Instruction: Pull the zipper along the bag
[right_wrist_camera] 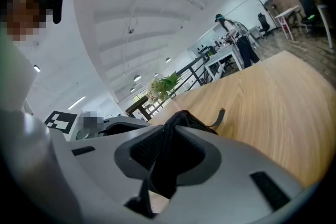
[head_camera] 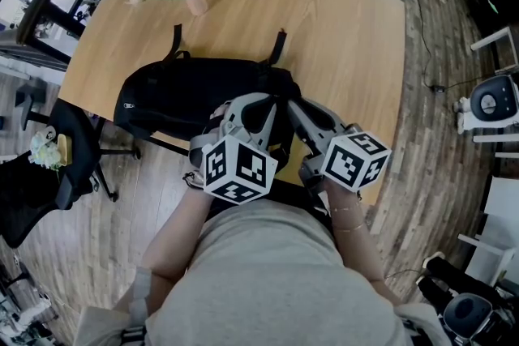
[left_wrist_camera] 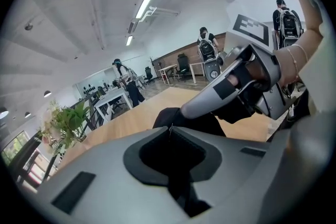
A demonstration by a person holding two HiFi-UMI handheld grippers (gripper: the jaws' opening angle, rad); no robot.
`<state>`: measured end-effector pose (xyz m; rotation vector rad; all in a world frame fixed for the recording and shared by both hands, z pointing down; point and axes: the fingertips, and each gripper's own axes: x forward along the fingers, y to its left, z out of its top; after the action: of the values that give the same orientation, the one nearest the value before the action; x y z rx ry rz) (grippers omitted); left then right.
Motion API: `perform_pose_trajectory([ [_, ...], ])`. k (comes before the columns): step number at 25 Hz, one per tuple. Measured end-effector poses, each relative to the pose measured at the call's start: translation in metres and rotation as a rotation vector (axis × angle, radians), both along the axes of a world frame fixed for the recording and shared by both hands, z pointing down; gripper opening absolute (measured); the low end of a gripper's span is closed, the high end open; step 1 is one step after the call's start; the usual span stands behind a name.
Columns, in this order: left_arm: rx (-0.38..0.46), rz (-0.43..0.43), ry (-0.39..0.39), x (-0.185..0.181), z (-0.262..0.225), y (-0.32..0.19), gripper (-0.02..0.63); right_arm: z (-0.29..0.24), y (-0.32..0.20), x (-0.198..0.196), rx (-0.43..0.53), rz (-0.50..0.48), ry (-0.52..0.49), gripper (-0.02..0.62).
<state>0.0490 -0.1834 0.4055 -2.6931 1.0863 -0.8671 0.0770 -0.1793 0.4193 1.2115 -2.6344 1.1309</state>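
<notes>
Two grippers met at the bag (head_camera: 186, 97) lying by the table's (head_camera: 324, 28) near edge. The right gripper (right_wrist_camera: 165, 131) clamped black fabric to steady it. The left gripper (left_wrist_camera: 169, 134), nearly closed, pinched what seemed to be the zipper pull (left_wrist_camera: 168, 128).

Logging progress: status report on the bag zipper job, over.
Left tool shut on thin metal zipper pull, apparently. Right tool shut on black fabric backpack, near end. Nothing blocking; vase of pink flowers sits apart.

No readable text, label, brand or number.
</notes>
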Motion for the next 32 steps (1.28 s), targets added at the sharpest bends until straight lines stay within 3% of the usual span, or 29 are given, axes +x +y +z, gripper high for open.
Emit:
perform_pose_trajectory([
  [11, -0.122, 0.005, 0.048, 0.000, 0.004, 0.002, 0.020, 0.000, 0.001, -0.001, 0.039, -0.016, 0.088, 0.080],
  [18, -0.242, -0.022, 0.166, -0.008, 0.001, 0.007, 0.018, 0.001, 0.001, 0.005, 0.048, -0.008, 0.112, 0.075],
  [21, -0.259, -0.026, 0.197, -0.009, 0.000, 0.009, 0.018, 0.000, 0.001, 0.007, 0.048, -0.010, 0.112, 0.072],
  [32, -0.264, -0.121, 0.185, -0.041, 0.006, 0.009, 0.020, 0.002, -0.003, 0.017, 0.047, -0.010, 0.110, 0.071],
])
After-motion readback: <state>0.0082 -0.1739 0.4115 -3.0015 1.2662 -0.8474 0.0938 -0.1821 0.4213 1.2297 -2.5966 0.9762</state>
